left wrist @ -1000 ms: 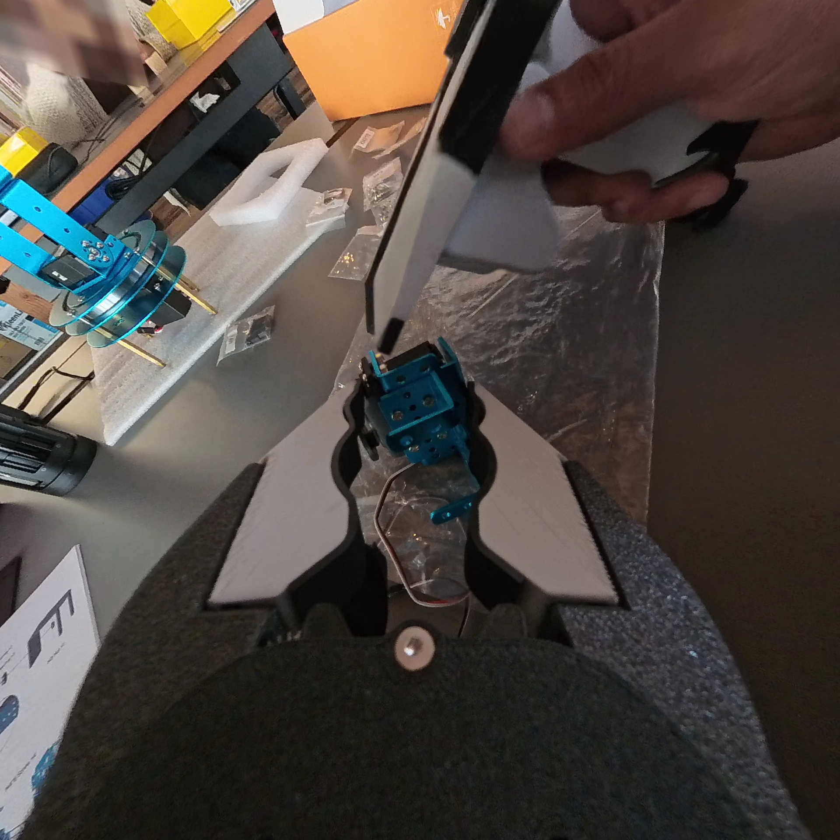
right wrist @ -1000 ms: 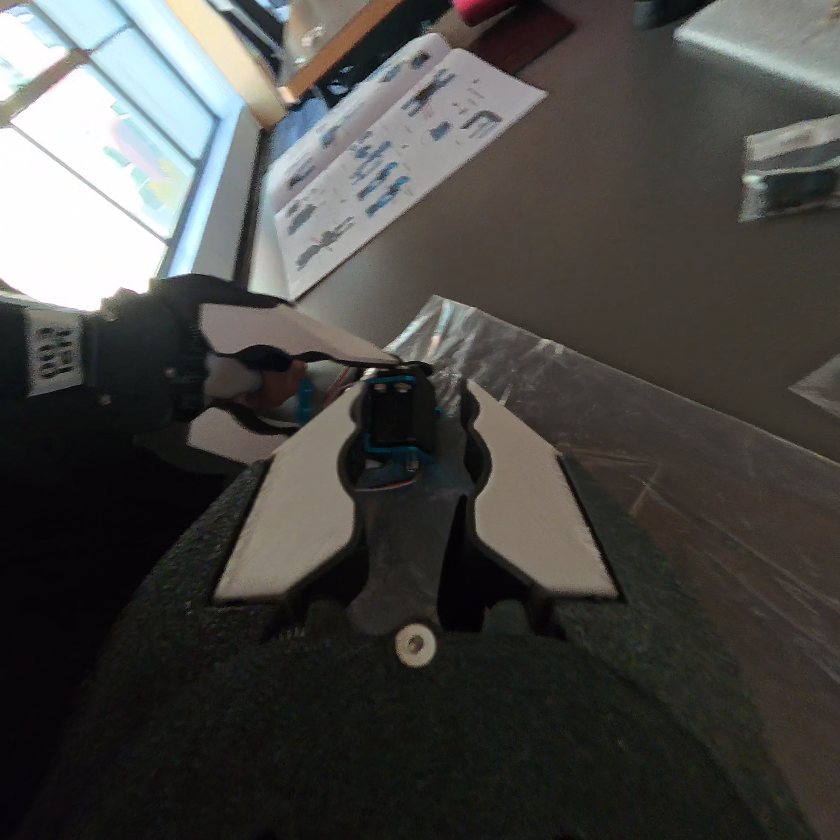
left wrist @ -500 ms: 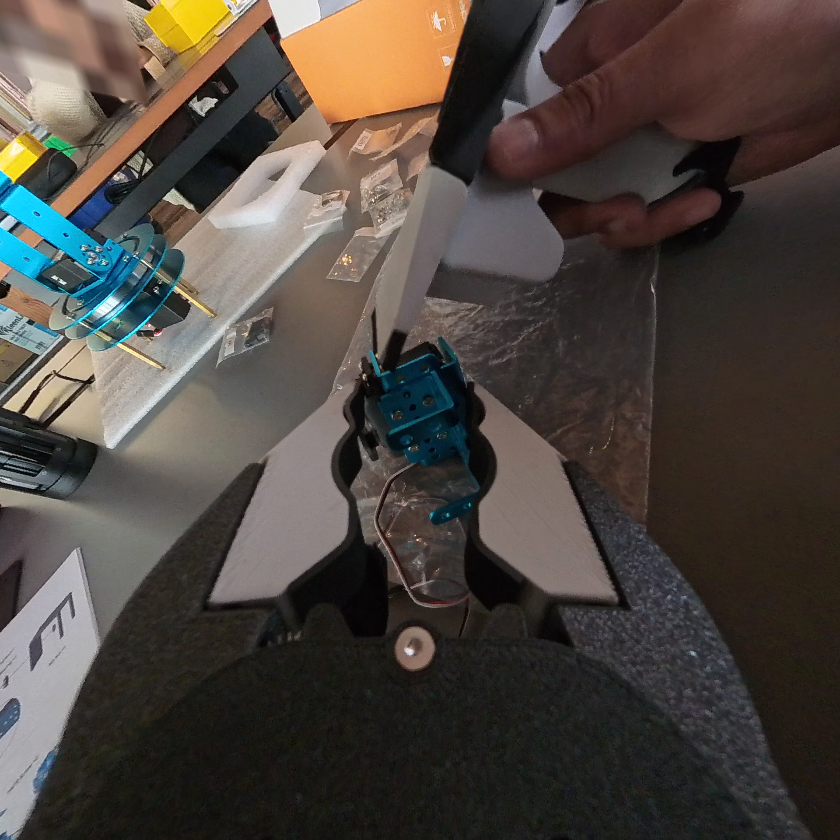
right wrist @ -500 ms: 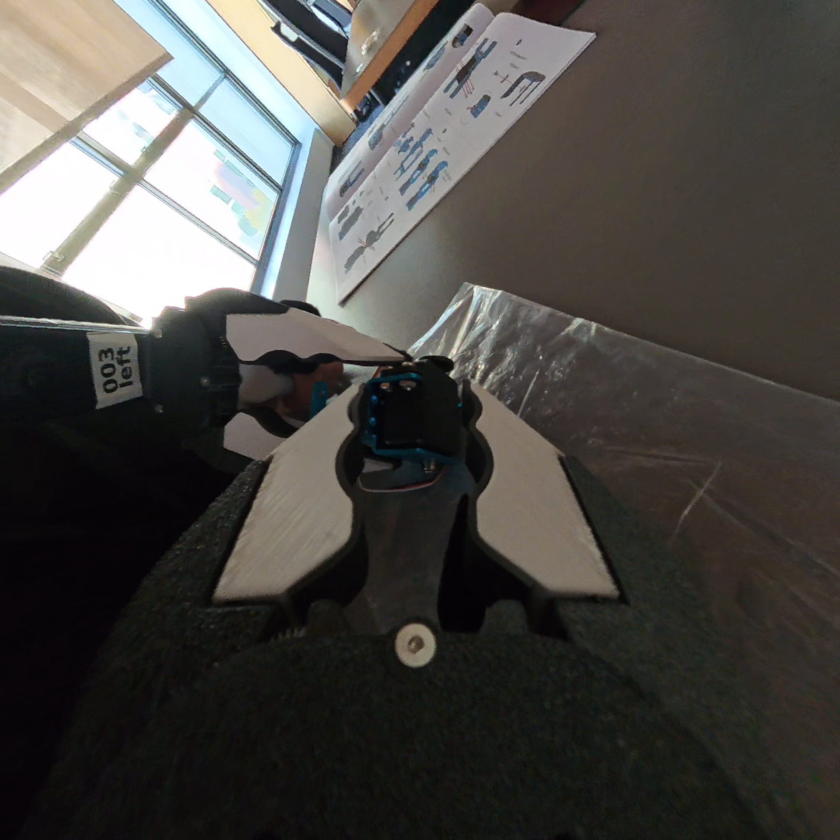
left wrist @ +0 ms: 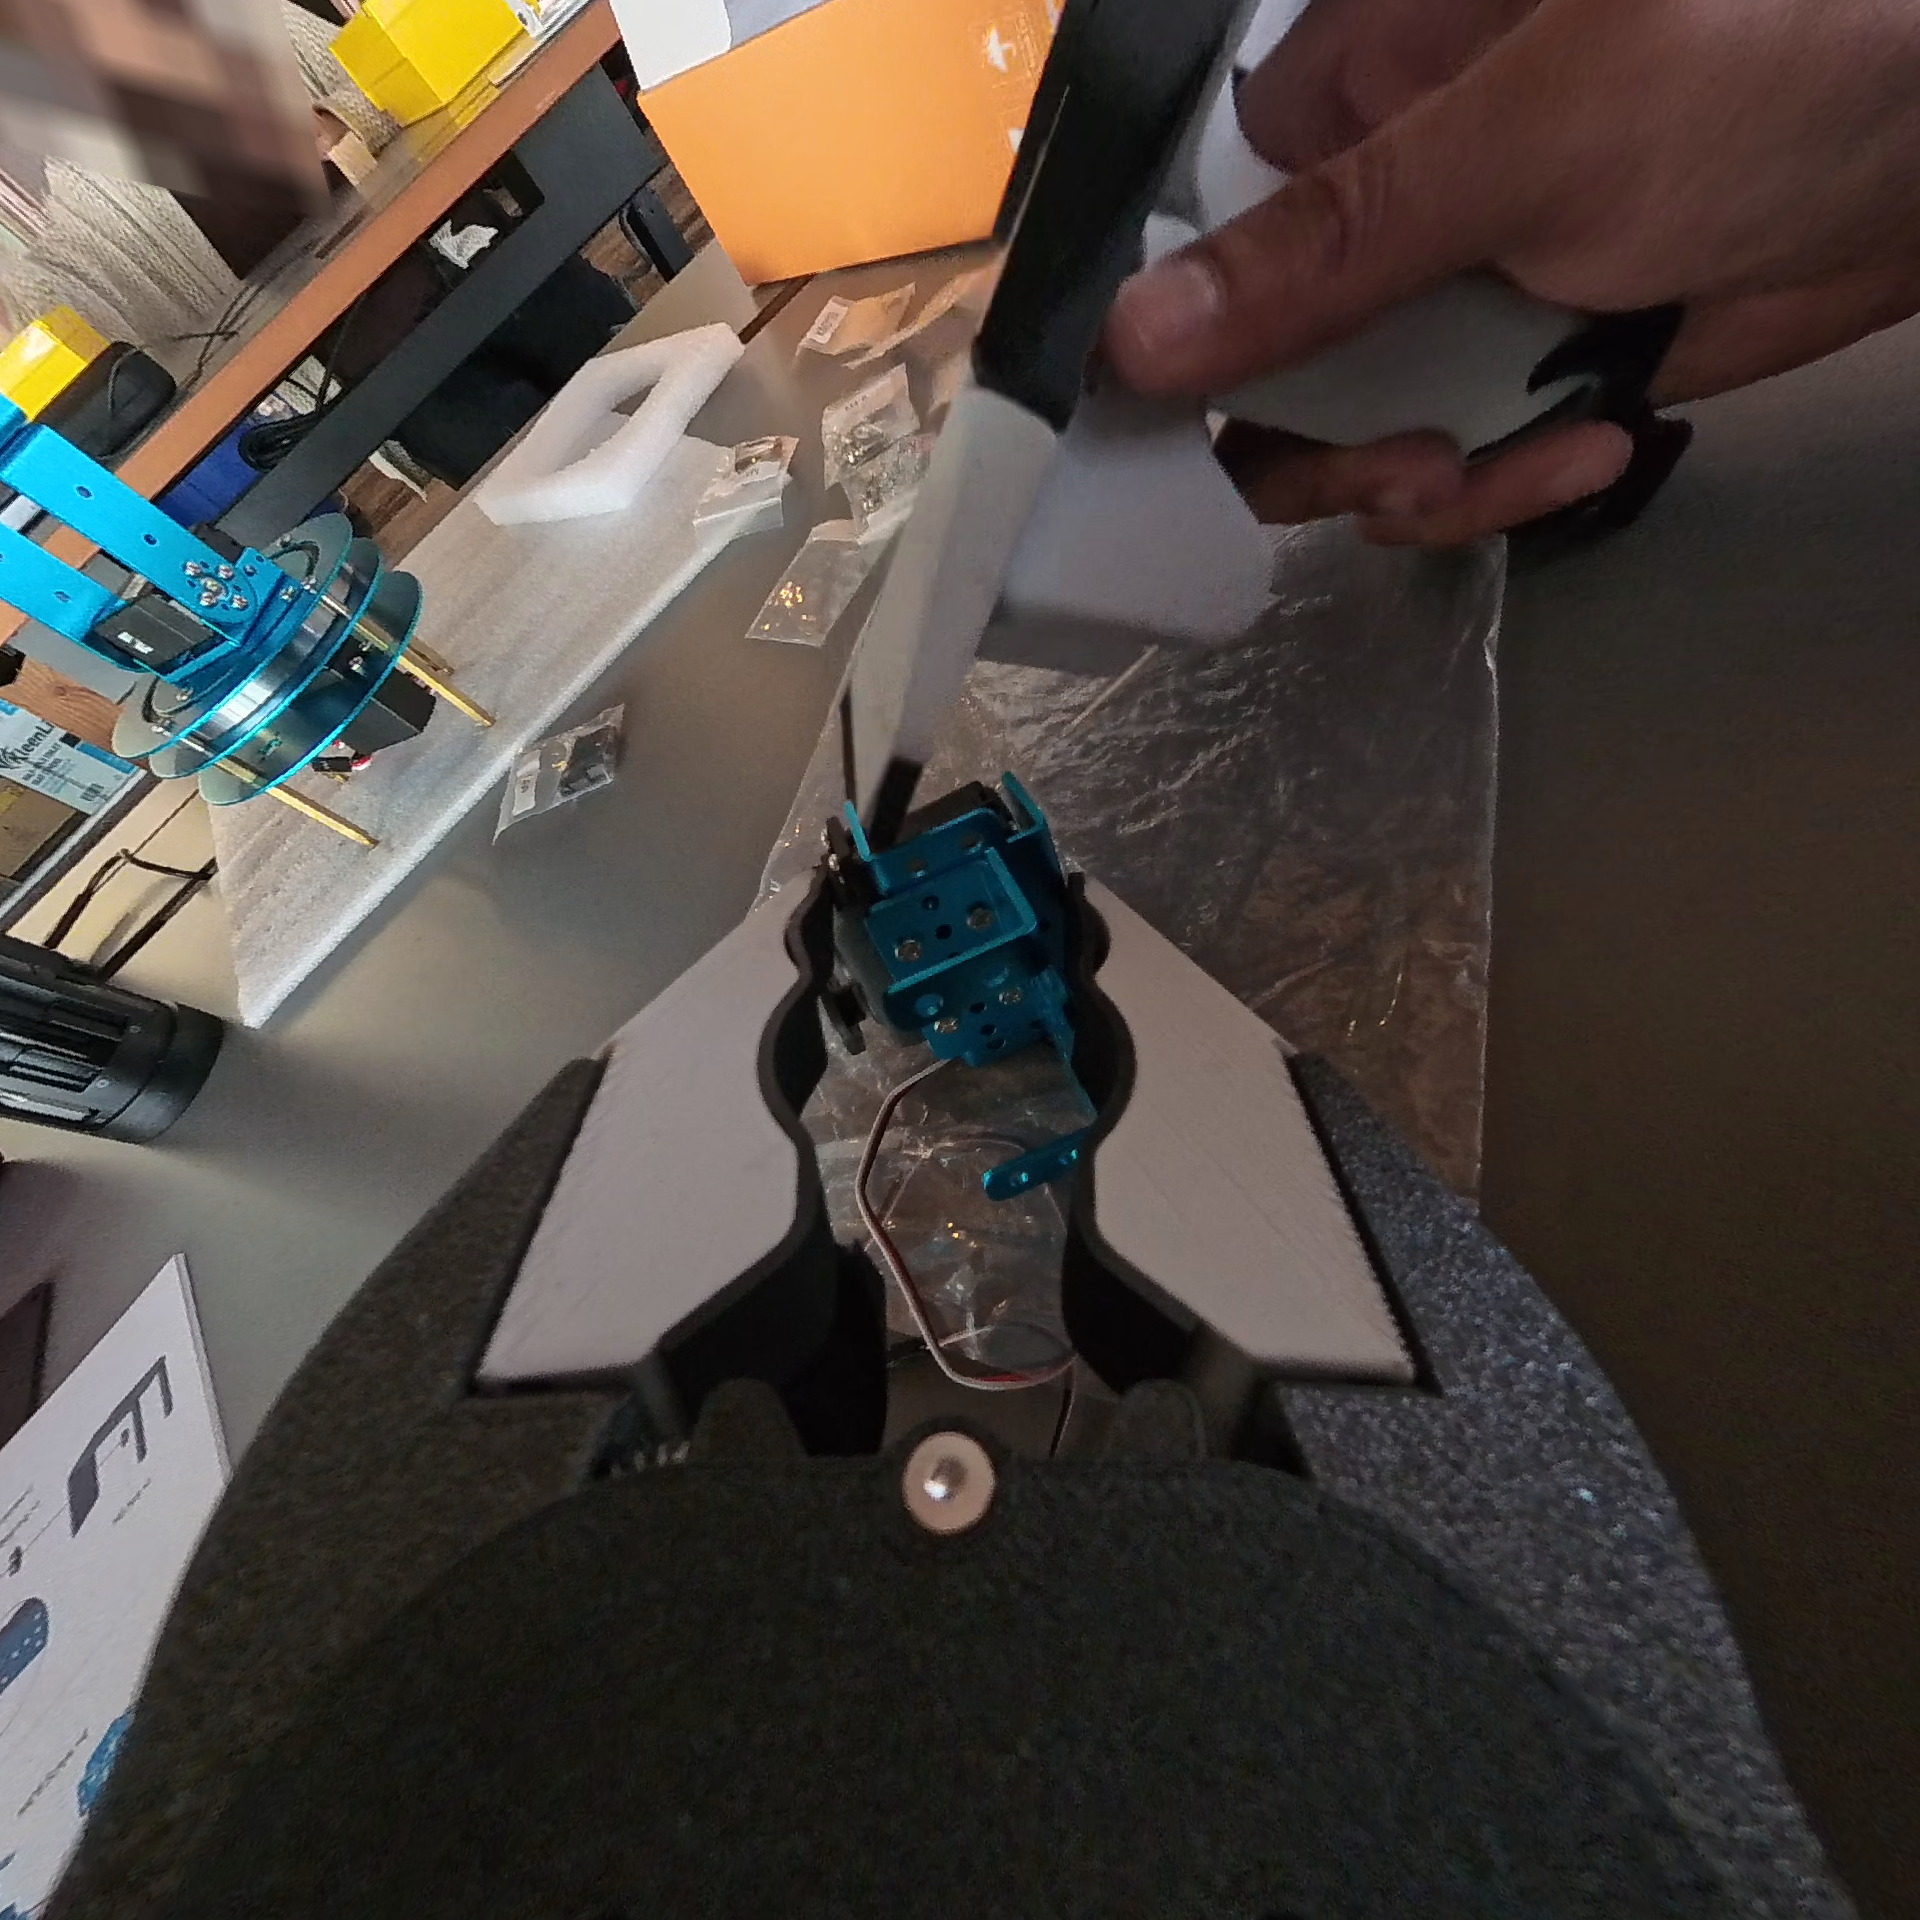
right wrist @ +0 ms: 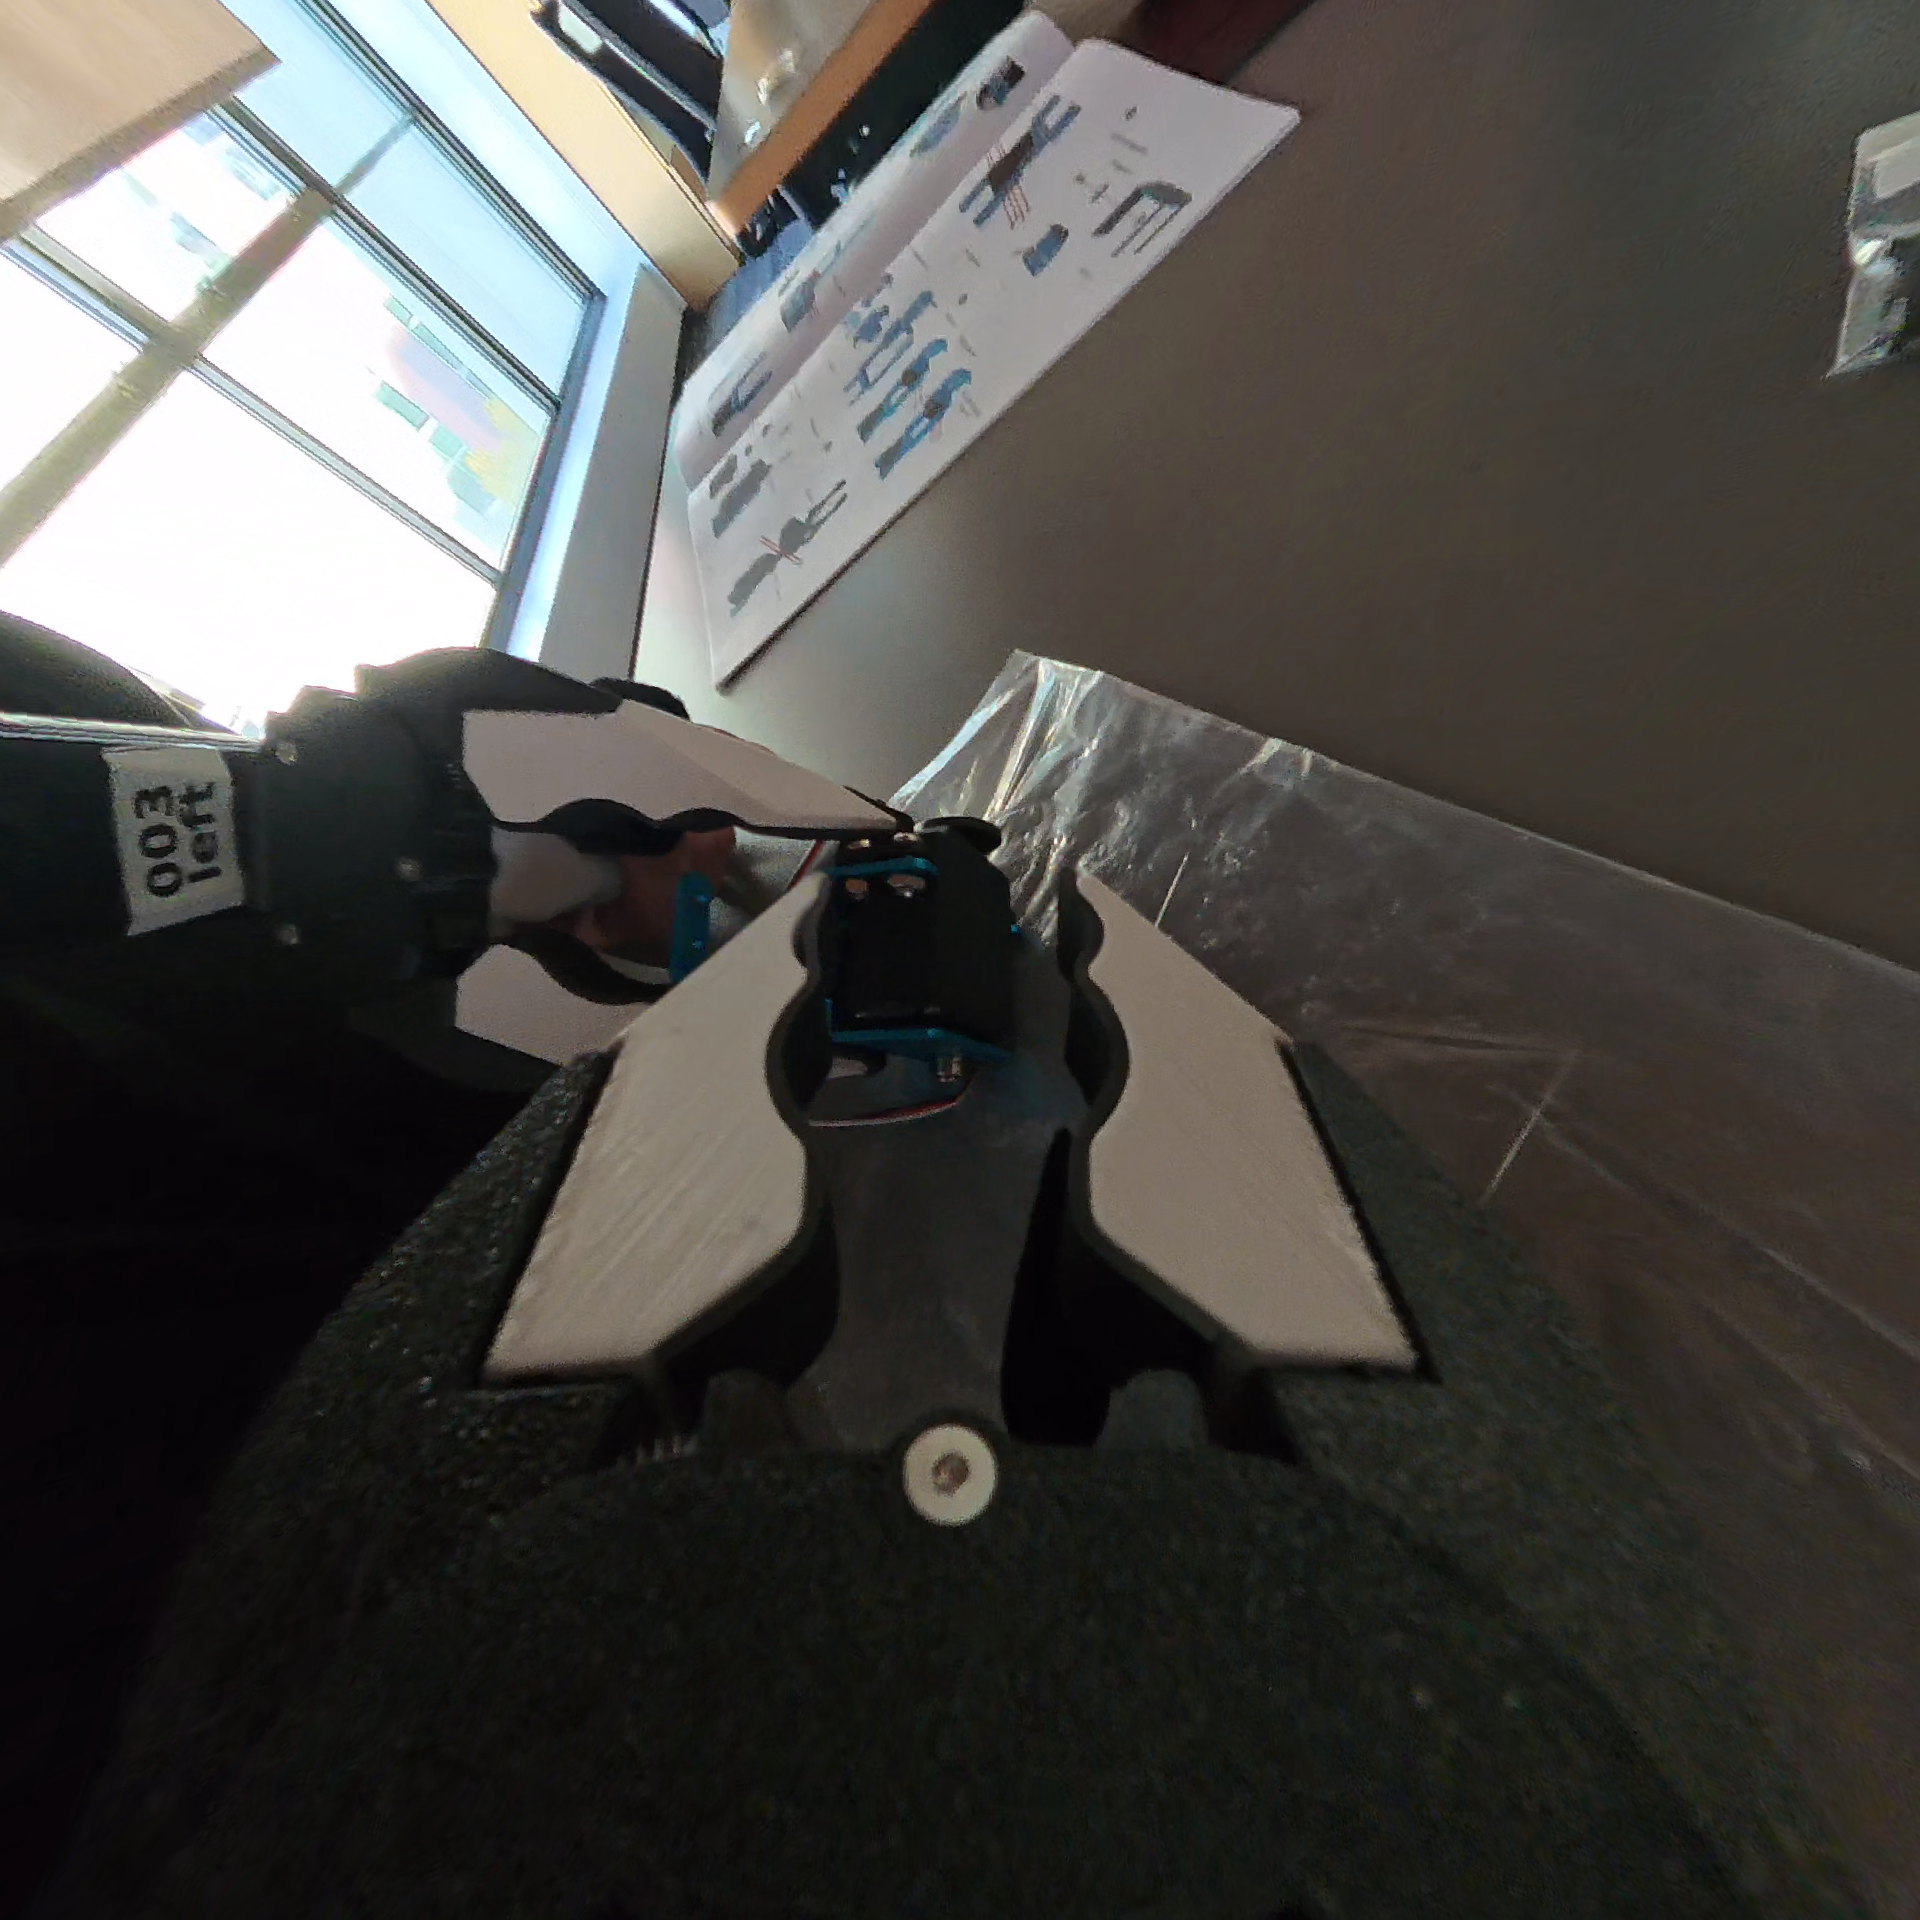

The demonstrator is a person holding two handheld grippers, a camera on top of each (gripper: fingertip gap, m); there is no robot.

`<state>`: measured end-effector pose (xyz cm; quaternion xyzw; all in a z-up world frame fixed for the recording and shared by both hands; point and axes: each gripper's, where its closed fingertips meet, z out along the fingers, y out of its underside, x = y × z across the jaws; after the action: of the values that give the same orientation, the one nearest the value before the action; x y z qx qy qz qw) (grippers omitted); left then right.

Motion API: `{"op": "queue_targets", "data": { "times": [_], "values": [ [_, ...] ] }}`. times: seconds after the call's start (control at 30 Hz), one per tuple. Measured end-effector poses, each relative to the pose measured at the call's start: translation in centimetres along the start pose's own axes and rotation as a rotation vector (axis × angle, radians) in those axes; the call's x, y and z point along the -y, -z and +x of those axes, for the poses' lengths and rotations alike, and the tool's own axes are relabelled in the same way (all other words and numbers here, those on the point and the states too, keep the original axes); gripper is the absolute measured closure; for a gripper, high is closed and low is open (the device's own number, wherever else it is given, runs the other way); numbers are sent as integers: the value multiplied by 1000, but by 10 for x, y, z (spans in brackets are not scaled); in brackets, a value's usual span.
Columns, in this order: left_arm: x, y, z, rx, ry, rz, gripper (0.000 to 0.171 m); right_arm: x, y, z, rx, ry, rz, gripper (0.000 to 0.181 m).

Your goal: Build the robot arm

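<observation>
A blue metal bracket with a black servo (left wrist: 961, 935) and a trailing wire is clamped between my left gripper's (left wrist: 951, 894) white fingers, just above a clear plastic sheet (left wrist: 1299, 748). My right gripper (left wrist: 894, 774), held by a bare hand (left wrist: 1507, 208), comes down from above with its tip on the top of the bracket. In the right wrist view the black servo (right wrist: 914, 956) fills the gap between my right gripper's (right wrist: 945, 883) fingers. The left gripper's upper finger (right wrist: 675, 758) reaches it from the left.
On the grey table lie an open instruction booklet (right wrist: 935, 364), several small parts bags (left wrist: 566, 769), a white foam sheet (left wrist: 499, 707) with a blue disc-based assembly (left wrist: 239, 644), a white foam frame (left wrist: 613, 436), an orange box (left wrist: 862, 135) and a black cylinder (left wrist: 83, 1049). Left and right tips are no more than a few centimetres apart. Left tips and right tips are each some 35 cm from the black cylinder (left wrist: 83, 1049).
The right gripper has tilted and settled lower onto the top of the bracket, so its view swung towards the window. The left gripper and the bracket have hardly moved.
</observation>
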<state>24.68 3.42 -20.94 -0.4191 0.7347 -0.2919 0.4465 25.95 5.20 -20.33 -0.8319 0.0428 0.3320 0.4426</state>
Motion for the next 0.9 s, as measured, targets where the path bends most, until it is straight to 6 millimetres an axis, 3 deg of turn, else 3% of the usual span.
{"op": "queue_targets", "data": {
  "times": [0.13, 0.23, 0.4, 0.5, 0.67, 0.8, 0.9],
  "values": [
    [0, 0, 0, 0, -1, 0, 127, 3, 6, 10, -48, -11, 20, 144],
    [0, 0, 0, 1, -3, 1, 127, 4, 5, 1, -18, 16, 19, 141],
    [0, 0, 0, 1, -4, 0, 127, 4, 6, 10, -60, 7, 19, 142],
    [0, 0, 0, 2, -5, 1, 127, 6, 6, 1, -25, 29, 24, 140],
    [0, 0, 0, 2, -6, 1, 127, 4, 6, 12, -74, 8, 16, 141],
    [0, 0, 1, 1, -5, 1, 127, 6, 7, 0, -31, 45, 18, 139],
    [0, 0, 0, 2, -4, 0, 127, 1, 1, 3, -46, 41, -10, 137]
  ]
}}
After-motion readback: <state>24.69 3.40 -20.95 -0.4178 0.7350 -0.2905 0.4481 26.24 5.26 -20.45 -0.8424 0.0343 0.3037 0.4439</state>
